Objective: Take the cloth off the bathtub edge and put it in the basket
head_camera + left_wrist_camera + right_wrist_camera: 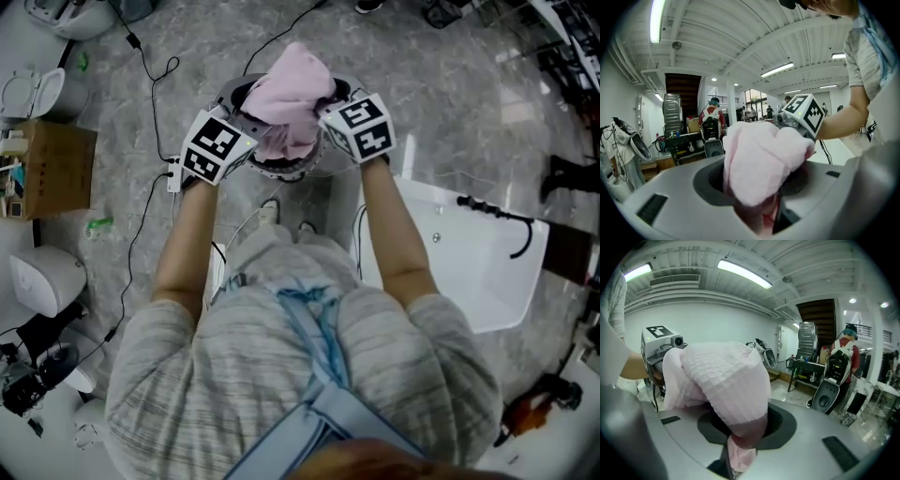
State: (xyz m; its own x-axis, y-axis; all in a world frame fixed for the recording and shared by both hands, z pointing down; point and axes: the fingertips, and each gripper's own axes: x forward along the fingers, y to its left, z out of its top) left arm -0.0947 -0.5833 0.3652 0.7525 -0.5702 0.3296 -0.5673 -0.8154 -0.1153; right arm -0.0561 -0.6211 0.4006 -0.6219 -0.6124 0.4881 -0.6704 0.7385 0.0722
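The left gripper [253, 142] and right gripper [324, 127] each clamp a fold of the pink cloth [295, 89] (bunched high between them). It hangs over the basket's [281, 172] opening.

No word, number, brand or sign can be read anywhere. The only printed marks are black-and-white square patterns on the cubes of the left gripper [246, 142] and right gripper [328, 128], either side of the basket [281, 172]; they carry no letters.

Waffle-textured cloth [726, 380], glossy stone floor [450, 84]
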